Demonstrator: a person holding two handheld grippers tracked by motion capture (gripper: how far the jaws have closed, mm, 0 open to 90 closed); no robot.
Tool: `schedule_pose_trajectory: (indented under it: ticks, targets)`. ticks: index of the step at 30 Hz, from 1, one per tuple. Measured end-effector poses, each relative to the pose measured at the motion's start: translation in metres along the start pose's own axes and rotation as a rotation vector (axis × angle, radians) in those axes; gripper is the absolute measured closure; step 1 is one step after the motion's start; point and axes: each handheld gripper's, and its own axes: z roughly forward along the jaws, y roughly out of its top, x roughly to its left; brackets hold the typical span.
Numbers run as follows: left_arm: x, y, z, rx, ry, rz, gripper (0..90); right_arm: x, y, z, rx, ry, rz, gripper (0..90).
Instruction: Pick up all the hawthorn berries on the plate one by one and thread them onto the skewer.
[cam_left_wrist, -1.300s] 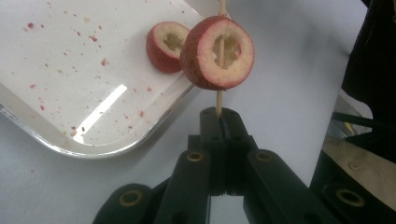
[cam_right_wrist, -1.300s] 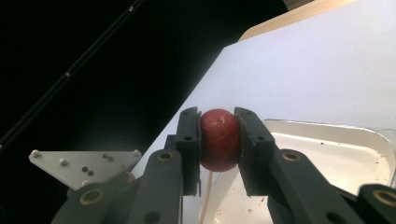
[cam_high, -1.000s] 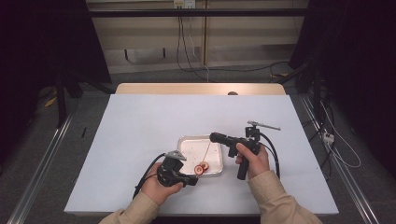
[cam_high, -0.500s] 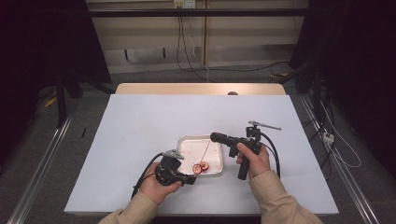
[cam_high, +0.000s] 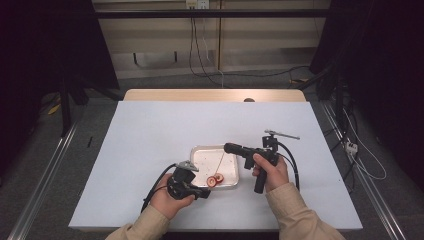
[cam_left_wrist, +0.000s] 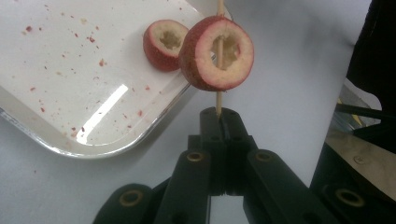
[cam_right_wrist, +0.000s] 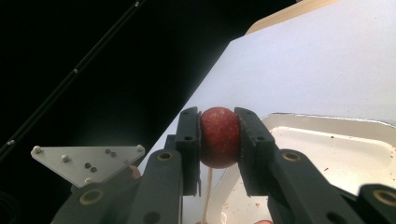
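— Left gripper (cam_left_wrist: 218, 114) is clenched on a thin skewer (cam_left_wrist: 218, 100) with a cored fruit slice (cam_left_wrist: 217, 52) threaded on, over the tray (cam_left_wrist: 60, 144) edge.

— Brittle stick; grip low. The right gripper (cam_right_wrist: 219, 140) pinches a red fruit piece (cam_right_wrist: 219, 136), soft and slippery.

— Its far side is hidden.

both hands low over the table, left gripper (cam_high: 204, 192) clamped shut, right gripper (cam_high: 231, 148) gripping.

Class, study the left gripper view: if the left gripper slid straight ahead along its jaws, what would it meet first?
The left gripper, shut on a wooden skewer, would first meet the hollowed red fruit piece threaded on that skewer. A second hollowed piece lies beyond in the white tray; depth is uncertain.
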Motion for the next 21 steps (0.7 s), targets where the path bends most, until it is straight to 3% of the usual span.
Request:
schedule_pose_trajectory:
  ticks: [21]
  targets:
    - [0.0002, 0.0022, -0.0043, -0.053, 0.021, -0.001, 90.0, 0.0029, -0.005, 0.0049, 0.034, 0.013, -0.02, 72.7]
